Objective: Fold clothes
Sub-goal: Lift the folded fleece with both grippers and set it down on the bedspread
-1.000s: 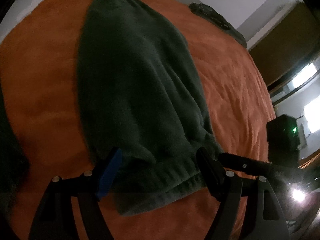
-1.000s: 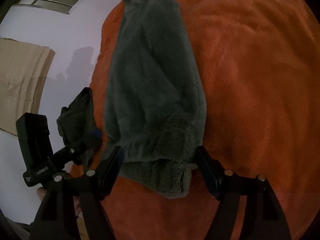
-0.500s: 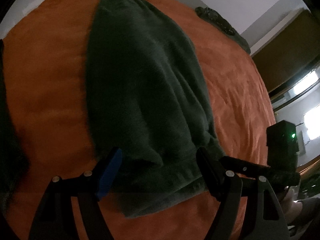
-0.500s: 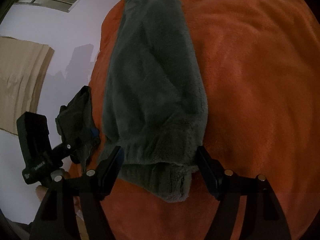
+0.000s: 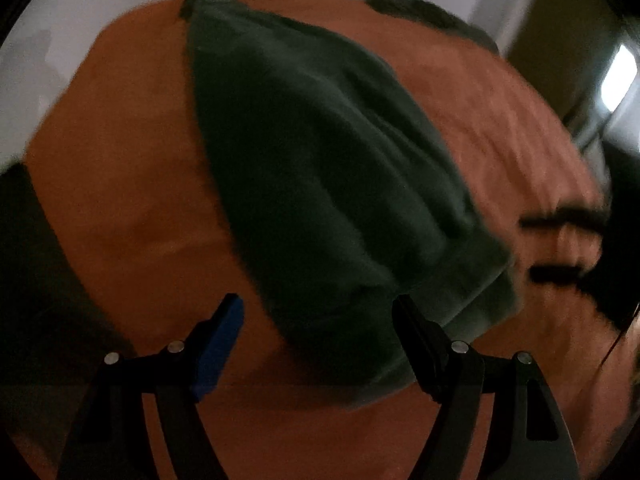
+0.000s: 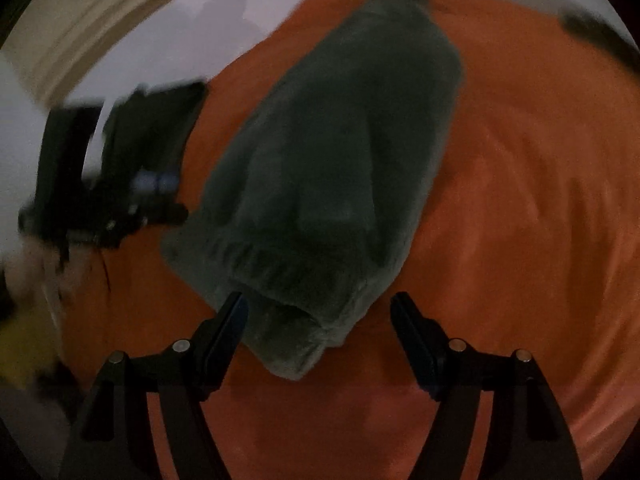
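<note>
Dark green fleece garment, plush nap, ribbed hem at near end, folded into a long narrow strip on the orange bedspread. Long axis runs roughly 6 to 12 o'clock, neck end far. Left gripper jaws spread wide, empty. Right gripper likewise wide apart, hem between its fingers, ungripped. Frames blurred

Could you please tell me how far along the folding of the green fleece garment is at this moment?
Done: the green fleece garment lies as a long narrow strip on the orange blanket, its sides apparently folded in. In hand: nothing; the left gripper and right gripper hover open at its ribbed hem. Left: folding it lengthwise.
</note>
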Tool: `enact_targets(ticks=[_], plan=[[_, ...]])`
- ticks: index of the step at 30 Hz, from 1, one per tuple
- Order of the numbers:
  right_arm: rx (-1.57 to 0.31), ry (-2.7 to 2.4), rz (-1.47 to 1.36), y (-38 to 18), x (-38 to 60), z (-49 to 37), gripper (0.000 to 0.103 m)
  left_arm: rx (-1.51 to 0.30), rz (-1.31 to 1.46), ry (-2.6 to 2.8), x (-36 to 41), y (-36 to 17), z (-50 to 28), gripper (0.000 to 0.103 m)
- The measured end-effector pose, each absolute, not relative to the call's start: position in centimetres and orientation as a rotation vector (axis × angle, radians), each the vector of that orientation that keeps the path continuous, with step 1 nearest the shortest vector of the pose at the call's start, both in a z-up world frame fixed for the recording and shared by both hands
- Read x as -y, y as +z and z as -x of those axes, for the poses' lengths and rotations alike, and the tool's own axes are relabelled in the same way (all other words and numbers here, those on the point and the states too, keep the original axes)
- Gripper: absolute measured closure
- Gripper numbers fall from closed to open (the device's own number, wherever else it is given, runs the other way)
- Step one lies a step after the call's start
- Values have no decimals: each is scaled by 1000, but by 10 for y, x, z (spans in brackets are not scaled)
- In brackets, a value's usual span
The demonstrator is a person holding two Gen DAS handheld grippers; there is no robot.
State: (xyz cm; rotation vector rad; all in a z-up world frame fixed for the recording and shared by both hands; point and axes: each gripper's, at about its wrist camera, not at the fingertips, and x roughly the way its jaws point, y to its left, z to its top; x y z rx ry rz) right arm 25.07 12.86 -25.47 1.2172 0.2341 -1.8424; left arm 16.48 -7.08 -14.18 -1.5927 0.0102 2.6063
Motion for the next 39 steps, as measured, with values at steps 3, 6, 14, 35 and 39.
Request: enact_targets(ticks=[3,6,14,35,39], plan=[[-407,-1800,-1124,-248,-120,-263,30,-168,1537,2529,71,-142,-182,26],[-529,-1768,-1019,-247,-109,-284,29,-277,1482,2451,68,-142,-199,26],[-946,-1838,-762,-276,-94,-328,19,-458,1391,2421,45,-150,-219,26],[-1481,-1798,-286,-328,-21,-315,9,-227,1449,2425,62,-149,-212,26],[-1451,-1703,-336,-323,-6,-305,57,-337,1378,2449,59,-142,-218,26]])
